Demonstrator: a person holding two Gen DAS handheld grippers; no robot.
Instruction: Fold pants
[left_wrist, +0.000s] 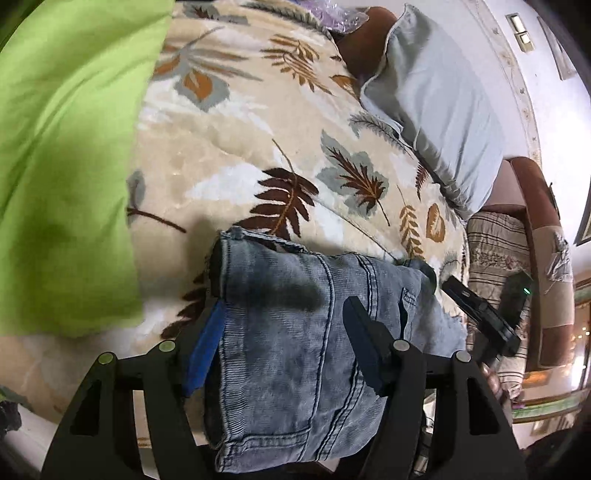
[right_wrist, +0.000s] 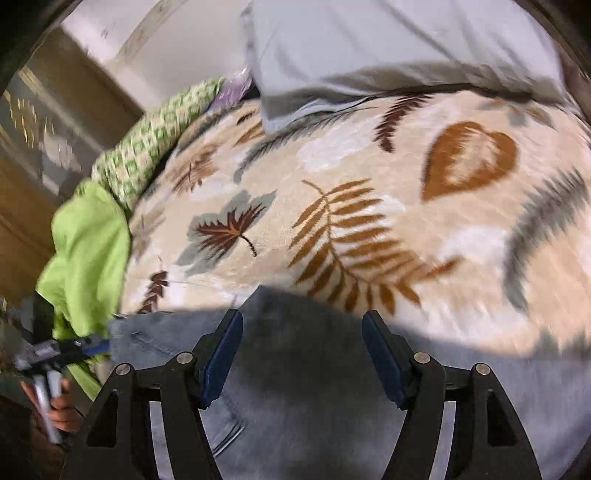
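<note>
The faded blue jeans (left_wrist: 295, 332) lie folded on the leaf-print blanket. In the left wrist view my left gripper (left_wrist: 284, 314) straddles the folded denim with its jaws wide apart, one finger (left_wrist: 207, 347) at the left edge and one on top at the right. Nothing is pinched. My right gripper (right_wrist: 301, 350) is open and empty, hovering over the grey-blue denim (right_wrist: 314, 424) near the blanket. The right gripper also shows at the right of the left wrist view (left_wrist: 480, 314). The left gripper shows at the far left of the right wrist view (right_wrist: 66, 349).
The leaf-print blanket (left_wrist: 258, 129) covers the bed. A lime green cloth (left_wrist: 66, 166) lies to the left of the jeans. A pale grey pillow (left_wrist: 436, 110) sits at the head of the bed. A green patterned cloth (right_wrist: 147, 147) lies beyond the lime one.
</note>
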